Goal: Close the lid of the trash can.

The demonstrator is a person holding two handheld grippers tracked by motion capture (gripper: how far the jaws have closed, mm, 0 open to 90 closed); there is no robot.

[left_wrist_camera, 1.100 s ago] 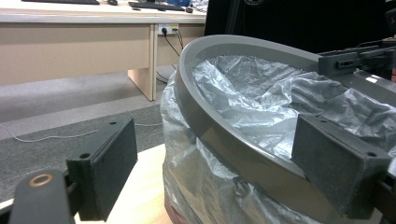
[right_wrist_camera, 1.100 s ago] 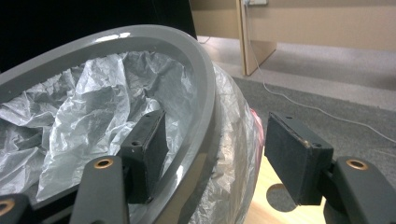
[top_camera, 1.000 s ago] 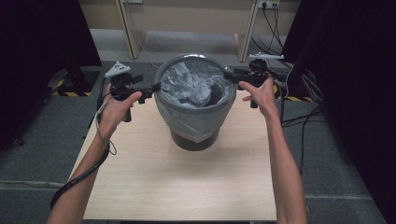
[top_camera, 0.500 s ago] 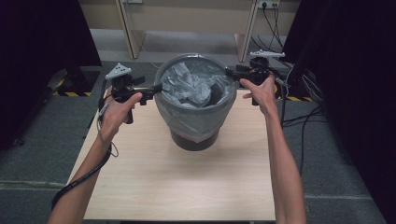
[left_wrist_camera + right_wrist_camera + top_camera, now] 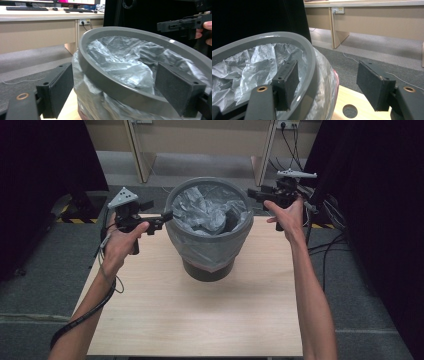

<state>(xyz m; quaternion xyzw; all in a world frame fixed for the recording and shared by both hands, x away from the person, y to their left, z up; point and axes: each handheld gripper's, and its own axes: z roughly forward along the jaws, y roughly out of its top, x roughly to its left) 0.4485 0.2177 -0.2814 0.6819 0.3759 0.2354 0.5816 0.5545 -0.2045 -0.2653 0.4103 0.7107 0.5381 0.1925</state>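
A grey bin (image 5: 207, 251) stands on the wooden table (image 5: 200, 320), lined with a crinkled clear plastic bag (image 5: 205, 212). A grey ring (image 5: 175, 195) sits around its mouth over the bag. My left gripper (image 5: 166, 216) reaches to the left rim. In the left gripper view, it (image 5: 117, 85) is open, with the ring (image 5: 105, 82) passing between the pads untouched. My right gripper (image 5: 252, 194) is at the right rim. Its jaws (image 5: 329, 80) have just been opening, one pad (image 5: 289, 80) inside the ring (image 5: 309, 62) and the other outside, clear of it.
The bin stands near the table's far edge, with bare wood in front of it. A round hole (image 5: 349, 110) is in the tabletop by the bin. Desk legs (image 5: 137, 150) and cables (image 5: 325, 245) are on the carpet beyond, and black curtains (image 5: 380, 220) hang at both sides.
The left gripper has shifted slightly at the bin's left rim. The right hand has stayed at the right rim. The bin has not moved.
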